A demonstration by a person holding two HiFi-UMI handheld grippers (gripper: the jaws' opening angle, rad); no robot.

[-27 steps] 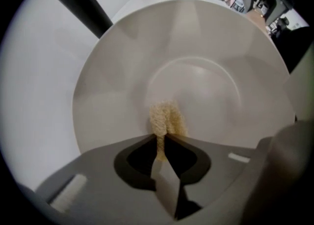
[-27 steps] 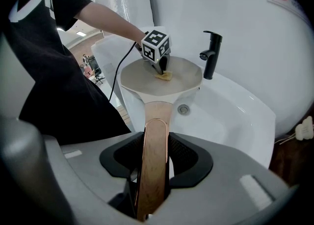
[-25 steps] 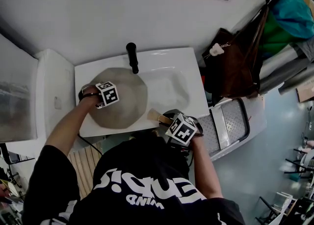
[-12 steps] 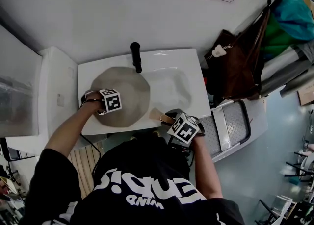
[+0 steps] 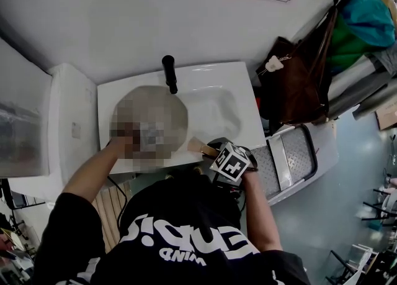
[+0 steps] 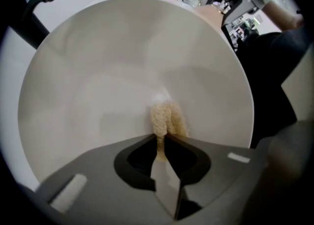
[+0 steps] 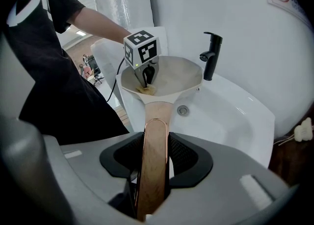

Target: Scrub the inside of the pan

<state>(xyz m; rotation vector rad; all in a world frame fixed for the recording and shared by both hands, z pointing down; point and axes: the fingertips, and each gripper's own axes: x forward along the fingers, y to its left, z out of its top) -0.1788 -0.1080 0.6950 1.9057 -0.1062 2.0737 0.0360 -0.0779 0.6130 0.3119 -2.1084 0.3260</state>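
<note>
A cream pan rests tilted over the left part of a white sink. In the left gripper view my left gripper is shut on a tan scrub pad pressed to the pan's inner wall. The right gripper view shows that gripper under its marker cube, tips down inside the pan near the handle side. My right gripper is shut on the pan's wooden handle; its cube sits at the sink's front edge.
A black faucet stands behind the pan, and the sink drain lies to the pan's right. A white cabinet adjoins the sink on the left. A brown bag hangs at right above a grey folded stool.
My left gripper has slid across the pan's inside toward the near rim and a little to the right. The right gripper and the handle have kept still.
</note>
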